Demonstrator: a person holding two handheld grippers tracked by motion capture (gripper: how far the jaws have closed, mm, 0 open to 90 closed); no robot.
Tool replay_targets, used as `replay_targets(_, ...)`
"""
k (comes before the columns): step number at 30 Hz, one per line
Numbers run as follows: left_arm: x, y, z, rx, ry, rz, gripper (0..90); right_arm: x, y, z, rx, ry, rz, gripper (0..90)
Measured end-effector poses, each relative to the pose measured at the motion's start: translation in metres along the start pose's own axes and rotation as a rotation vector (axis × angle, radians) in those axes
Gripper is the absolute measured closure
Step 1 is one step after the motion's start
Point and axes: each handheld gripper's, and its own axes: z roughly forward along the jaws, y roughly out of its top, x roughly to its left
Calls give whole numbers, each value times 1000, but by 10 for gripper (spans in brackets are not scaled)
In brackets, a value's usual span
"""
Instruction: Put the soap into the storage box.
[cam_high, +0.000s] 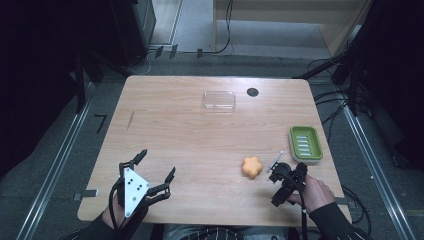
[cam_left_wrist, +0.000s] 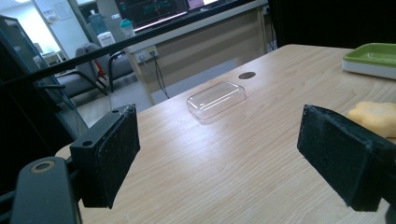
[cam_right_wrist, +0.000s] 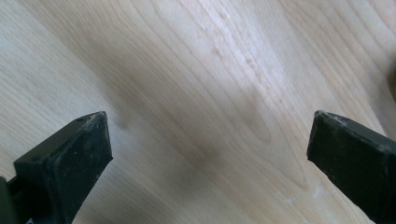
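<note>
An orange flower-shaped piece (cam_high: 252, 166) lies on the wooden table (cam_high: 190, 130), right of centre near the front. It is also at the right edge of the left gripper view (cam_left_wrist: 373, 116). My right gripper (cam_high: 281, 171) hovers just right of it, tilted down at the table. Its jaws stand wide open over bare wood (cam_right_wrist: 210, 154). My left gripper (cam_high: 157, 164) is at the front left, open with nothing between its jaws (cam_left_wrist: 219, 154). It faces a clear plastic box (cam_left_wrist: 216, 99) at the table's far middle (cam_high: 219, 100).
A green soap dish (cam_high: 305, 144) on a white base sits at the right edge, behind my right gripper, and in the left gripper view (cam_left_wrist: 373, 56). A dark round hole (cam_high: 252, 92) lies beside the clear box. Cables and rails run on the floor around the table.
</note>
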Motion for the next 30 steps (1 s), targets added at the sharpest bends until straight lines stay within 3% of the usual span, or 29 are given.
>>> replay_targets(30, 0, 0, 0, 7, -1, 1, 135, 5, 39, 3, -32, 25, -31, 0)
